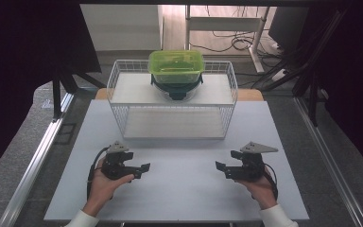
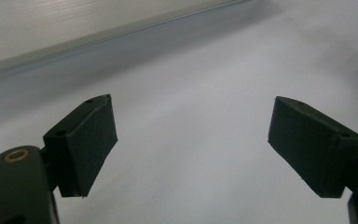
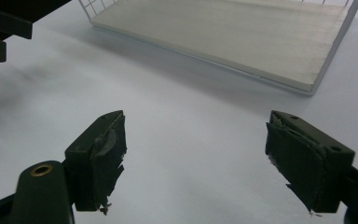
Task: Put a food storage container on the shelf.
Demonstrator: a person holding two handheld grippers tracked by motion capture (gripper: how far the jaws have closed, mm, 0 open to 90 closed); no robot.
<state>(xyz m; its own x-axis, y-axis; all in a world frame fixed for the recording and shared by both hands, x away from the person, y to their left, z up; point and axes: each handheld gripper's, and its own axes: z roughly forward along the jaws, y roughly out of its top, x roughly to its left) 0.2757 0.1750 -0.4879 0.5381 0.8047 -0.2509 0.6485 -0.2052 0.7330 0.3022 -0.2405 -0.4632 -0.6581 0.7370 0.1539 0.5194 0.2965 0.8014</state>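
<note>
A green lidded container [image 1: 176, 66] sits on a dark bowl-like base [image 1: 176, 89] on the top shelf of a white wire rack [image 1: 123, 71] at the back of the table. My left gripper [image 1: 143, 170] rests low at the front left, held in a hand, jaws wide apart over bare tabletop [image 2: 191, 140]. At the front right my right gripper [image 1: 223, 169] is held the same way, open with nothing between its pads [image 3: 107, 158]. The two grippers point toward each other. The rack's lower shelf board [image 3: 223, 37] lies ahead in the right gripper view.
The white table [image 1: 179, 189] spreads between the grippers and the rack. Metal rails [image 1: 38, 156] run along both sides of the table. Beyond the rack stand a white cabinet [image 1: 123, 26], a desk frame [image 1: 227, 23] and loose cables [image 1: 238, 42] on the floor.
</note>
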